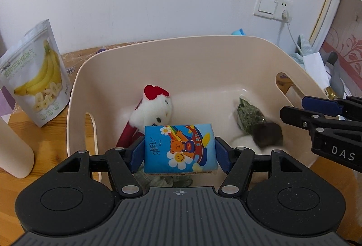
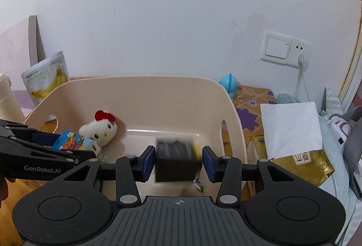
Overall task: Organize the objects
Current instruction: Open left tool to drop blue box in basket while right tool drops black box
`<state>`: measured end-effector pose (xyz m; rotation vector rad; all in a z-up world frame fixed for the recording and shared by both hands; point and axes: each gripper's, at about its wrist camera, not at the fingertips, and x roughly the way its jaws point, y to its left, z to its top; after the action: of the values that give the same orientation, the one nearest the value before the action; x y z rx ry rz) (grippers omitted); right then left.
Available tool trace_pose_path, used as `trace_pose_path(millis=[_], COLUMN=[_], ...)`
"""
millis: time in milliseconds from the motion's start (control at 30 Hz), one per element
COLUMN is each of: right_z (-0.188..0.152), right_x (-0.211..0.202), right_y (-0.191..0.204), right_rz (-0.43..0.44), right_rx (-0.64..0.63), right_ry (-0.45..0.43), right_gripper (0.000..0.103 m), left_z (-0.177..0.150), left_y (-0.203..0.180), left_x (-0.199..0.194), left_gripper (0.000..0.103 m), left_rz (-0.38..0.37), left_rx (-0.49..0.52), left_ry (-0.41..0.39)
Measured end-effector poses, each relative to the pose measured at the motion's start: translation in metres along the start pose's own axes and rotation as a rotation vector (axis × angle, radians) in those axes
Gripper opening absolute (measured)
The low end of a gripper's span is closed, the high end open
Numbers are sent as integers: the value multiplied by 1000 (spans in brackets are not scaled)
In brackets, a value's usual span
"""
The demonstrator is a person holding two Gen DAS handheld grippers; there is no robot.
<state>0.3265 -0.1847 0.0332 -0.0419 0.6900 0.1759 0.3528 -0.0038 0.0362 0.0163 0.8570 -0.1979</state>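
A cream plastic basket (image 1: 203, 51) (image 2: 144, 87) stands on the table. My left gripper (image 1: 179, 148) is shut on a blue tissue pack (image 1: 179, 148) with a bear print and holds it over the basket's near side; the pack also shows in the right wrist view (image 2: 72, 143). My right gripper (image 2: 178, 161) is open above the basket. A blurred black box (image 2: 176, 160) (image 1: 268, 135) lies between its pads, apart from them. In the basket lie a white plush with a red bow (image 1: 151, 110) (image 2: 100, 128) and a green packet (image 1: 248, 116).
A banana chips bag (image 1: 36, 78) (image 2: 47, 78) stands left of the basket beside a cream bottle (image 1: 11, 146). A blue toy (image 2: 230, 85), a gold bag (image 2: 303, 166) with white paper (image 2: 291, 126) and clothes lie to the right. A wall socket (image 2: 285, 49) is behind.
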Motion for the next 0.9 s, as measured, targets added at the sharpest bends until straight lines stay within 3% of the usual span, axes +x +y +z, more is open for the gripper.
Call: trace_pose_path(millis=[100, 167, 200, 267, 533, 900], right_z=[-1, -1, -1, 0, 0, -10], right_x=[-3, -7, -9, -15, -41, -76], right_y=[-1, -1, -1, -2, -2, 4], right_rz=[5, 1, -1, 0, -3, -12], right_rx=[2, 3, 5, 14, 26, 22], right_ry=[-5, -17, -22, -37, -80, -115], right_gripper=[52, 61, 63, 69, 87, 102], left_z=[0, -1, -1, -2, -6, -31], left_y=[-2, -4, -5, -6, -2, -9], left_x=[-4, -9, -14, -22, -54, -91], left_gripper=[67, 71, 79, 85, 86, 88], left_rz=[0, 3, 7, 30, 44, 45], left_rx=[1, 6, 8, 9, -15, -2], left_ry=[-11, -27, -40, -75, -141, -185])
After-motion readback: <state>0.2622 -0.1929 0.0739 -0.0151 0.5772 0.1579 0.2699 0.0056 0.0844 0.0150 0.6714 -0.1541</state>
